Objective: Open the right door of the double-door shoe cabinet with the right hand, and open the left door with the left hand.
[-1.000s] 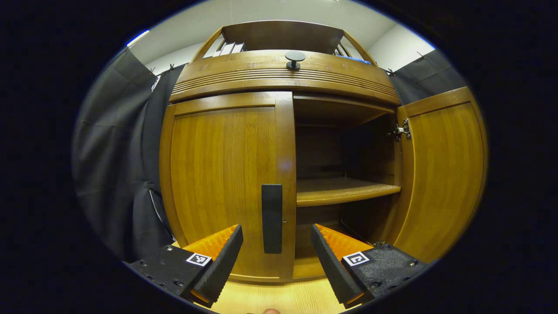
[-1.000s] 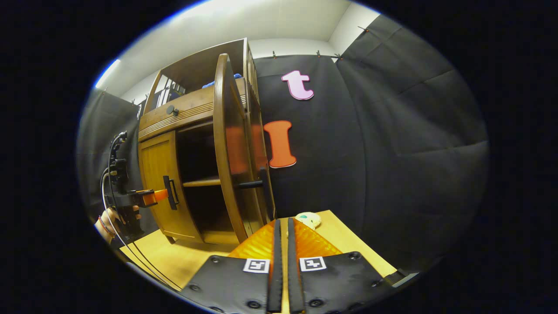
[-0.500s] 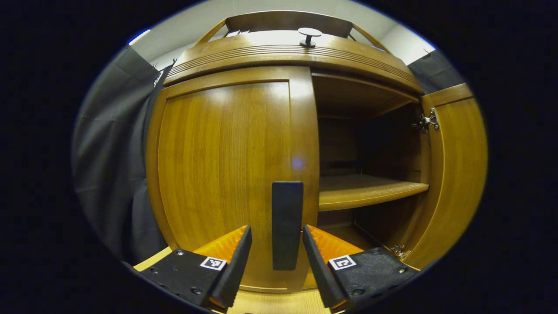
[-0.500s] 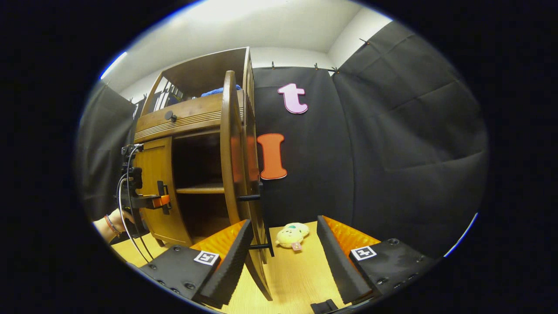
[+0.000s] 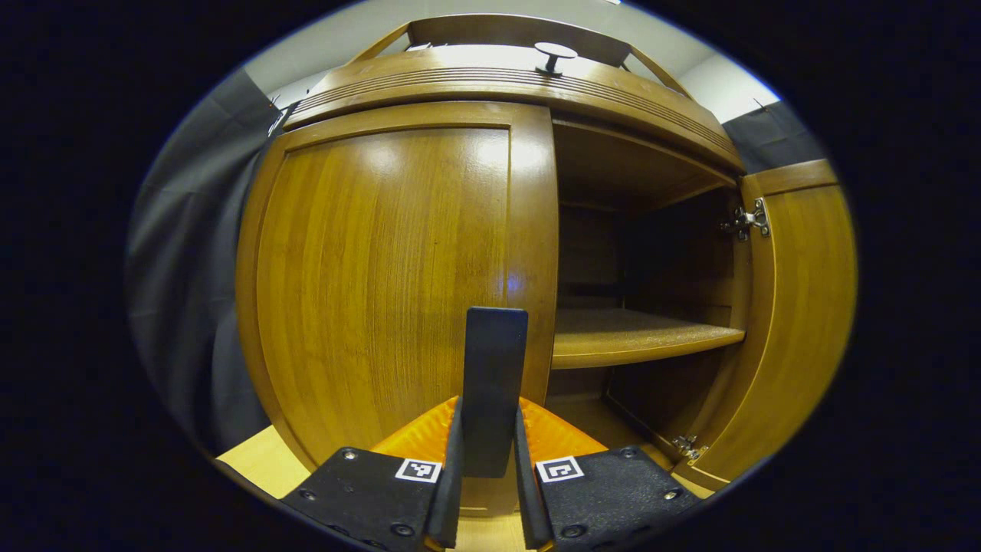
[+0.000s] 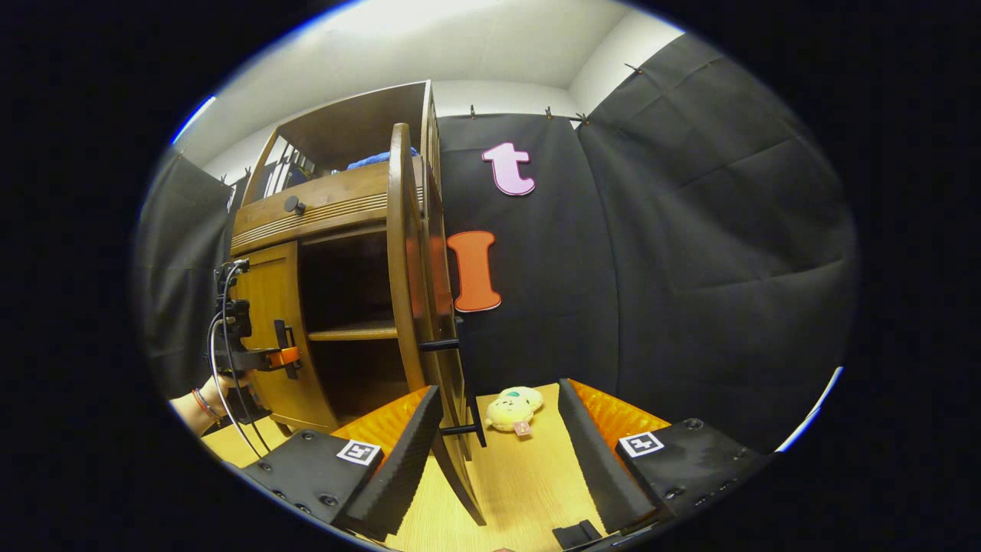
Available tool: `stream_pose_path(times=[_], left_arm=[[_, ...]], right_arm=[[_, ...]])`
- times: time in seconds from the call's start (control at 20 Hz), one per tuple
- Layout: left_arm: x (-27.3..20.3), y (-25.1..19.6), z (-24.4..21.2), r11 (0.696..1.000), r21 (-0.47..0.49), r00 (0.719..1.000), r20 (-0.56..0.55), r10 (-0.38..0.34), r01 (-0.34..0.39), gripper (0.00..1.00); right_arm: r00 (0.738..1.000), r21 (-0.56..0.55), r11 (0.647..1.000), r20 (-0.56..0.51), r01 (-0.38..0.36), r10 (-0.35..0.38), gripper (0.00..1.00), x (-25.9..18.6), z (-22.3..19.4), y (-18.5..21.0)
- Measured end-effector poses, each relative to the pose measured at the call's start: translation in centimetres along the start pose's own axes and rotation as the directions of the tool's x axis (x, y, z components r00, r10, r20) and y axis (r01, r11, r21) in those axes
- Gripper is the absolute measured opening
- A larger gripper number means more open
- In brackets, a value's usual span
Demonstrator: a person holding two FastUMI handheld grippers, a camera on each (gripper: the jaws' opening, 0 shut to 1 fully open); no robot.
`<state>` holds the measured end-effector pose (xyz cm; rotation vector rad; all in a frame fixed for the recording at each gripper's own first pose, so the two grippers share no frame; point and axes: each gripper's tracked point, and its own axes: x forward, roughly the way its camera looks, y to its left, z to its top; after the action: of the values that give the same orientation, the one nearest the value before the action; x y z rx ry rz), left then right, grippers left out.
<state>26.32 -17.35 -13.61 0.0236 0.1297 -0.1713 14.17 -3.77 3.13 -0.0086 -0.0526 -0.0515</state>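
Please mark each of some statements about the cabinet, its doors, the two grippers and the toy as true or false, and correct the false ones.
1. The left gripper is closed on the left door's handle. True.
2. The right door is closed. False: it stands wide open, and the shelf shows inside.
3. The right gripper holds the right door's handle. False: its jaws are open and apart from that handle.
4. A plush toy lies on the table beside the cabinet. True.
5. The left door is fully open. False: it looks closed against the cabinet.
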Motion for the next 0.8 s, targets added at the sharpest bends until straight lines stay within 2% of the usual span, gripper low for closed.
stream_pose_path(times=[0.1,0.25,0.45,0.8], left_arm=[[-0.4,0.0,-0.1,0.999,0.022,0.999,0.008,-0.040,0.040,0.29],[-1.2,-0.1,0.2,0.999,0.035,0.999,0.003,-0.036,0.036,0.24],[-4.2,0.0,-0.3,0.996,0.021,0.996,-0.020,-0.084,0.084,0.19],[-8.2,1.3,0.0,0.992,0.022,0.992,-0.031,-0.120,0.121,0.19]], right_arm=[[1.000,-0.001,1.000,-0.002,-0.002,0.002,0.98,-0.2,0.0,0.3],[1.000,-0.010,1.000,0.003,0.001,-0.001,0.98,-0.8,0.3,0.7],[1.000,-0.017,1.000,0.013,-0.002,0.003,0.98,-1.8,0.7,1.7],[1.000,-0.038,0.999,0.011,-0.026,0.026,0.98,-3.4,1.0,4.2]])
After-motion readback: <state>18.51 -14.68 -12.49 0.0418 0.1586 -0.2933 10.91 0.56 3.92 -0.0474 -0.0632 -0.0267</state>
